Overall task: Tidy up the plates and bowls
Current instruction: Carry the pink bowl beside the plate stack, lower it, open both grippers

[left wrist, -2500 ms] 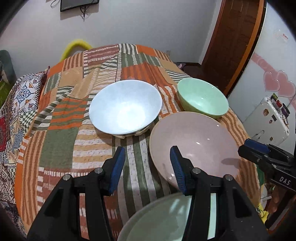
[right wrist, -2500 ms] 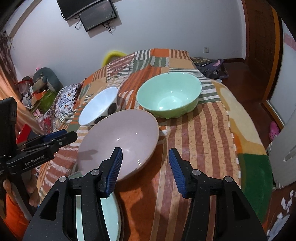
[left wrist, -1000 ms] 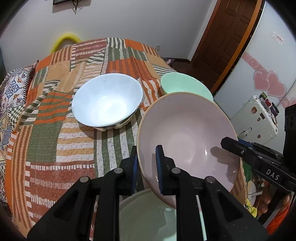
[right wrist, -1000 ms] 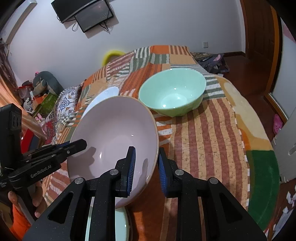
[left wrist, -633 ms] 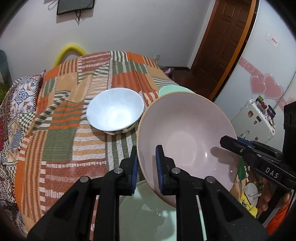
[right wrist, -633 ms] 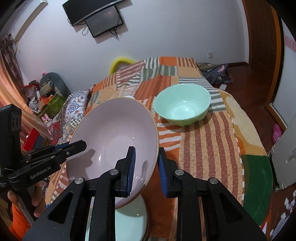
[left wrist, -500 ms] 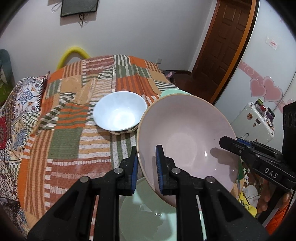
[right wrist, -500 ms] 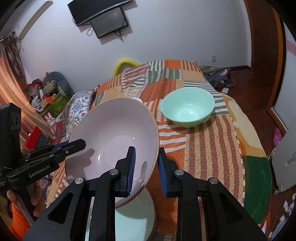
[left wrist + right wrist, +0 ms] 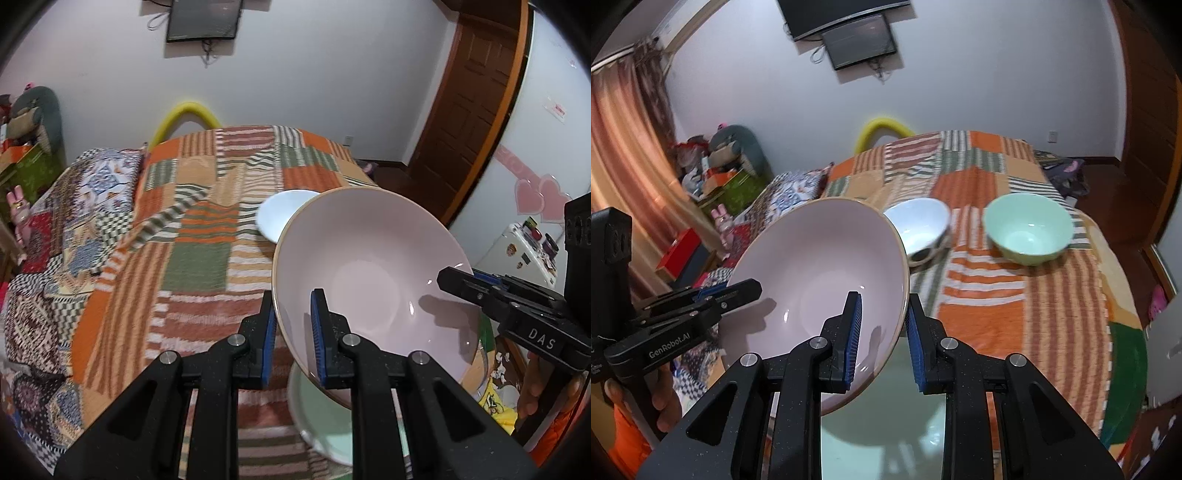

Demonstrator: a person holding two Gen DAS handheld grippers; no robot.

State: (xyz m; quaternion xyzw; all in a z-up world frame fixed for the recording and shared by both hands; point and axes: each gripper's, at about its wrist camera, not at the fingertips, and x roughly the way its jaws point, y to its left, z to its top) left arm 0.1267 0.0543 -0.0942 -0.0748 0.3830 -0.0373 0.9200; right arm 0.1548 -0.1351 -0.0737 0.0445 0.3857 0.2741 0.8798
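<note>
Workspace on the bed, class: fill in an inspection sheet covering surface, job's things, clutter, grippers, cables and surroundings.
Surface: striped patchwork blanket.
Job's things: pink bowl held tilted above a pale green plate; white bowl and green bowl sit apart on the blanket.
Clutter: toys and boxes beside the bed.
Grippers: left gripper and right gripper each shut on the pink bowl's rim.
Cables: dangling under the wall screen.
Surroundings: wooden door, curtain.

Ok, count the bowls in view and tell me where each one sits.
3. The pink bowl is held up by both grippers, the white bowl sits on the striped cloth, and the green bowl sits beside it. Others may hide behind the pink one.
</note>
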